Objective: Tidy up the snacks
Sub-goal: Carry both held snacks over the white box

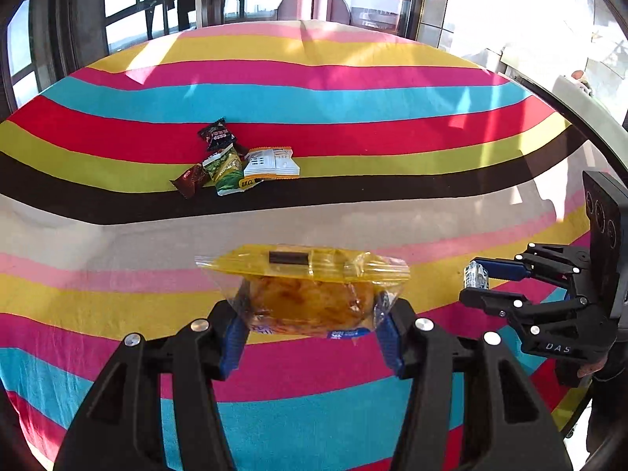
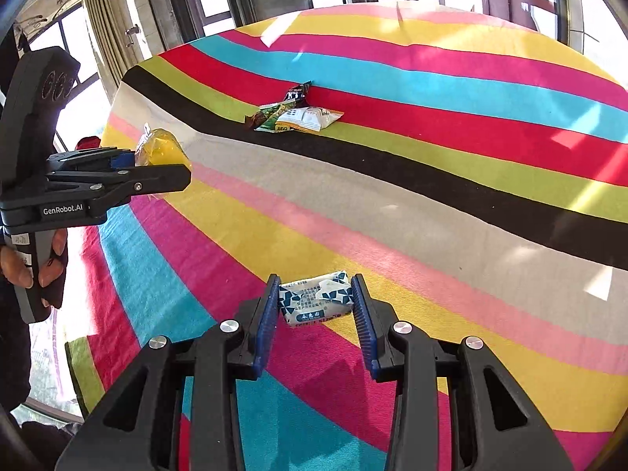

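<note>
My left gripper (image 1: 312, 325) is shut on a clear and yellow packet holding a golden pastry (image 1: 310, 298), lifted above the striped cloth; it also shows in the right wrist view (image 2: 159, 153). My right gripper (image 2: 316, 302) is shut on a small white packet with blue pattern (image 2: 314, 302), also seen in the left wrist view (image 1: 475, 273) at the far right. A pile of several snack packets (image 1: 235, 161) lies on the red, green and black stripes farther out, including a white and orange one (image 1: 271, 163). The pile shows in the right wrist view (image 2: 294, 114) too.
The table is covered by a striped multicoloured cloth (image 1: 353, 98). Windows and a glass door stand beyond its far edge. A person's hand (image 2: 39, 263) holds the left gripper's handle at the table's left side.
</note>
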`<control>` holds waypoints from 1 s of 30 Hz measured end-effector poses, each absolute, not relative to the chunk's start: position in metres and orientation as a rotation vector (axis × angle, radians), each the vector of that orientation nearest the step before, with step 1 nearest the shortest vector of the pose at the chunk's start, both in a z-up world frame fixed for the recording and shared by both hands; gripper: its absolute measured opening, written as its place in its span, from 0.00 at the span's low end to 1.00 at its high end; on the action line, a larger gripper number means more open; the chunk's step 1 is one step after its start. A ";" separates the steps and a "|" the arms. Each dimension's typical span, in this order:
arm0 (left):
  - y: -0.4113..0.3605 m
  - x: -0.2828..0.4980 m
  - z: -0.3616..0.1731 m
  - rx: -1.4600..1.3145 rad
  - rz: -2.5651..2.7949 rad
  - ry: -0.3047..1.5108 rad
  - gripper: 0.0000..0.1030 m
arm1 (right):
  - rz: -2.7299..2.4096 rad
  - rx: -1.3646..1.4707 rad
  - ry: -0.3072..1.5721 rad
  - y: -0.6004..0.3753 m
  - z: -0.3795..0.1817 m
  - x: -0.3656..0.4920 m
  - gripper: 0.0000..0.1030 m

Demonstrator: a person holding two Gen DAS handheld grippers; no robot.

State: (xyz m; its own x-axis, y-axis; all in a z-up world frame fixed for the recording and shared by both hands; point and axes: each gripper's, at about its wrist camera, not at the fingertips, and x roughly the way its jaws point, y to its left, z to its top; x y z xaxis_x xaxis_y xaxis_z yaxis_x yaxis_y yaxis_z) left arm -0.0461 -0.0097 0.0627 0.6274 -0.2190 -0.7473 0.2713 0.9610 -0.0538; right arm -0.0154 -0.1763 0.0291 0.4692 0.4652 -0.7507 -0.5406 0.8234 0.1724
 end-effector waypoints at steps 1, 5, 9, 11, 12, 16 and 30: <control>-0.005 -0.053 0.062 0.063 -0.277 0.847 0.54 | 0.617 -0.099 0.884 -0.173 0.031 -0.020 0.36; 0.012 -0.078 0.058 0.046 -0.267 0.848 0.54 | 0.623 -0.108 0.876 -0.158 0.035 -0.037 0.36; 0.027 -0.103 0.051 0.020 -0.268 0.847 0.54 | 0.645 -0.121 0.869 -0.140 0.037 -0.056 0.36; 0.035 -0.116 0.048 0.008 -0.266 0.846 0.54 | 0.656 -0.135 0.866 -0.129 0.038 -0.065 0.36; 0.040 -0.123 0.047 0.004 -0.264 0.846 0.54 | 0.666 -0.142 0.863 -0.123 0.038 -0.070 0.36; 0.061 -0.149 0.046 -0.004 -0.239 0.842 0.54 | 0.711 -0.170 0.846 -0.097 0.042 -0.091 0.36; 0.145 -0.232 0.036 -0.130 -0.078 0.834 0.54 | 0.890 -0.279 0.812 -0.005 0.050 -0.145 0.36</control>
State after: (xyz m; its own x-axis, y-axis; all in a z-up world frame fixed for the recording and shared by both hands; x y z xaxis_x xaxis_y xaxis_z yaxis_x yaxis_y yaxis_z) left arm -0.2322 0.1450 0.0364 0.6699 -0.1196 -0.7327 0.0178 0.9892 -0.1452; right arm -0.1451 -0.0053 0.0498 0.3622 0.5803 -0.7295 -0.7794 0.6177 0.1044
